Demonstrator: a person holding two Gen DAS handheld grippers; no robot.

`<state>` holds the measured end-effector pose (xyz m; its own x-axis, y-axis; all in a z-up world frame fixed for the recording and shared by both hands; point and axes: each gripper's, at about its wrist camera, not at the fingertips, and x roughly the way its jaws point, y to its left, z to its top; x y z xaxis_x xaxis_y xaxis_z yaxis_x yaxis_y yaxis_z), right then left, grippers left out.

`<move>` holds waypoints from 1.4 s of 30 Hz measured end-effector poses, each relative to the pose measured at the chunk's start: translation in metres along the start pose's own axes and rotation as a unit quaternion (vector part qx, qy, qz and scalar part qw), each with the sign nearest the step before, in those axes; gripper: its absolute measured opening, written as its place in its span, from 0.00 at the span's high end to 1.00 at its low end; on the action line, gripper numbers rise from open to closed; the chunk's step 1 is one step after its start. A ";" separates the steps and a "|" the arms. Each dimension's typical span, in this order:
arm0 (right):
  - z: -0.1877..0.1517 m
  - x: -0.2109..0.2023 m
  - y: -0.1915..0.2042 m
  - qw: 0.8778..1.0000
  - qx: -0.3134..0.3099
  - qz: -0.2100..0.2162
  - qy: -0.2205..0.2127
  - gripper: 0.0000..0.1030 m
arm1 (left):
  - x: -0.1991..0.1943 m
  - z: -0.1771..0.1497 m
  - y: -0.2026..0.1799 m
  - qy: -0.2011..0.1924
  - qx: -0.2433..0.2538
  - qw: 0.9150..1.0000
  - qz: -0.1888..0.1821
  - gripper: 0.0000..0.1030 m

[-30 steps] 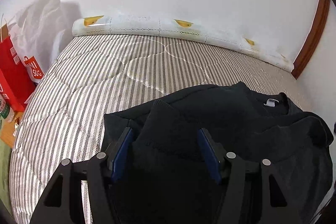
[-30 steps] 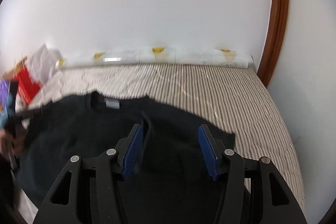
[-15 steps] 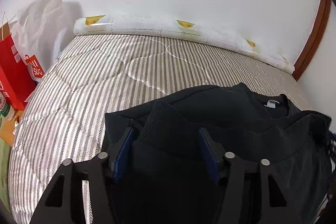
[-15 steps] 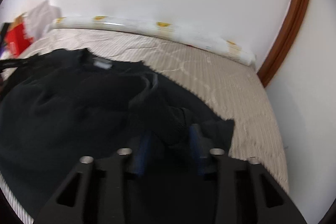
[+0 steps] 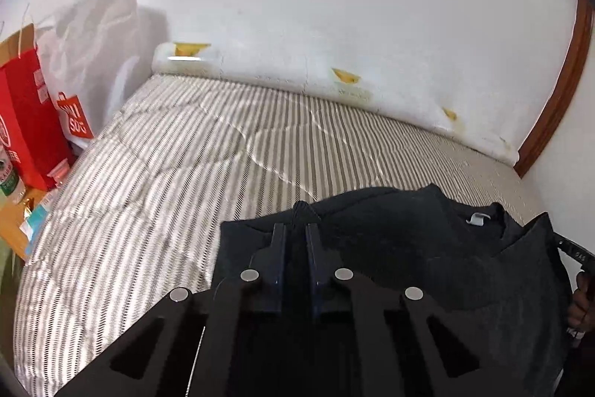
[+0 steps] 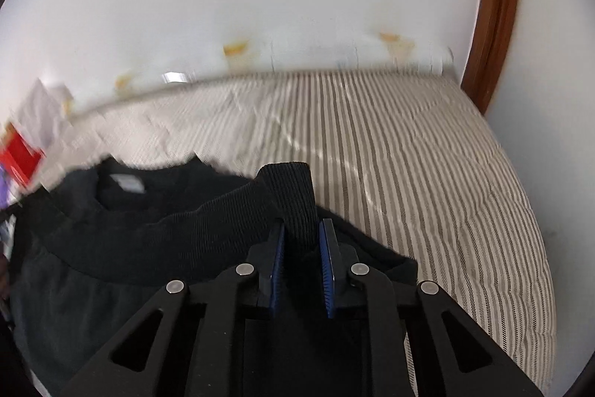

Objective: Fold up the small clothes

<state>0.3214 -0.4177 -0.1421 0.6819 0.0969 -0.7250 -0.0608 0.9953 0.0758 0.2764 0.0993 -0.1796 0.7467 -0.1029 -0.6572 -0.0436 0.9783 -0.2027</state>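
A black sweater (image 5: 409,248) lies bunched at the near edge of the striped mattress (image 5: 186,173), its neck label (image 5: 478,218) facing up. My left gripper (image 5: 296,229) is shut on a pinched fold at the sweater's left edge. In the right wrist view the sweater (image 6: 130,248) spreads to the left, its label (image 6: 128,183) showing. A ribbed black cuff (image 6: 293,196) stands up between the blue pads of my right gripper (image 6: 302,226). Its jaws are closing on that cuff and the pads press its sides.
A red paper bag (image 5: 26,121) and a white bag (image 5: 93,36) stand left of the mattress, with a bottle (image 5: 9,179) below them. A rolled white mat (image 5: 279,77) lines the wall. A wooden door frame (image 6: 494,6) rises at the right. A hand (image 5: 580,300) shows at the right edge.
Both grippers went from wide open to closed on sweater fabric. The right one moved across the sweater, and the ribbed cuff now stands up between its pads.
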 end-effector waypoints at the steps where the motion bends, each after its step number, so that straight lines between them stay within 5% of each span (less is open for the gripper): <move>1: -0.001 0.004 -0.001 1.000 -0.001 -0.008 0.006 0.83 | 0.002 0.000 0.000 0.002 0.001 1.000 0.003 0.90; 6: -0.008 0.035 0.001 0.997 -0.008 -0.058 0.049 0.82 | 0.015 0.002 -0.002 0.029 0.000 1.000 0.010 0.89; 13: -0.013 0.000 0.022 0.994 -0.035 -0.099 0.021 0.75 | 0.004 -0.003 -0.003 0.041 0.001 0.999 0.014 0.83; 16: -0.016 -0.023 0.037 0.994 -0.043 -0.098 0.004 0.73 | -0.009 -0.008 -0.001 0.043 -0.003 0.999 0.011 0.70; 18: -0.018 -0.037 0.049 0.995 -0.048 -0.091 -0.005 0.70 | -0.023 -0.015 0.002 0.038 -0.008 0.999 0.007 0.59; 24: -0.037 -0.066 0.108 0.997 -0.064 -0.039 -0.016 0.63 | -0.066 -0.039 0.015 0.028 -0.010 0.999 0.011 0.56; 27: -0.053 -0.077 0.145 0.996 -0.082 -0.013 -0.020 0.60 | -0.084 -0.050 0.025 0.023 -0.015 1.000 0.015 0.41; 32: -0.081 -0.087 0.206 0.994 -0.103 0.042 -0.015 0.57 | -0.113 -0.070 0.047 0.019 -0.019 0.999 0.026 0.40; 42: -0.170 -0.097 0.368 0.959 -0.253 0.126 0.003 0.48 | -0.155 -0.101 0.126 0.030 -0.076 0.994 0.078 0.35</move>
<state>0.1088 -0.0594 -0.1608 0.5944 0.3334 -0.7318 -0.5700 0.8166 -0.0910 0.0885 0.2202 -0.1767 0.6822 0.0335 -0.7304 -0.2589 0.9453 -0.1984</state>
